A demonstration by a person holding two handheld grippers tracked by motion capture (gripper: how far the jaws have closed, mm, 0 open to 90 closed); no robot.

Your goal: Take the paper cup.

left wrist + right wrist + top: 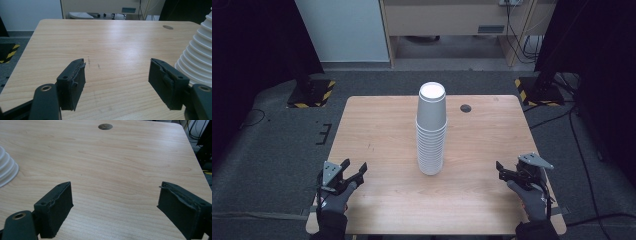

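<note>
A pale wooden bench (377,125) stands on grey carpet, and at its middle rises a tall stack of white paper cups (431,130), upside down, rims ribbed. The left claw (353,170) and right claw (503,171) rest near the front corners, both spread wide, pinching nothing.

White stack of cups (431,131), light wood-grain table (382,130), black fingers (72,82), yellow-and-black striped floor plates (311,93)

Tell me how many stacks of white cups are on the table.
1. A single tall stack of white cups stands upside down near the middle of the table, between the left gripper and the right gripper. Neither touches it.
</note>
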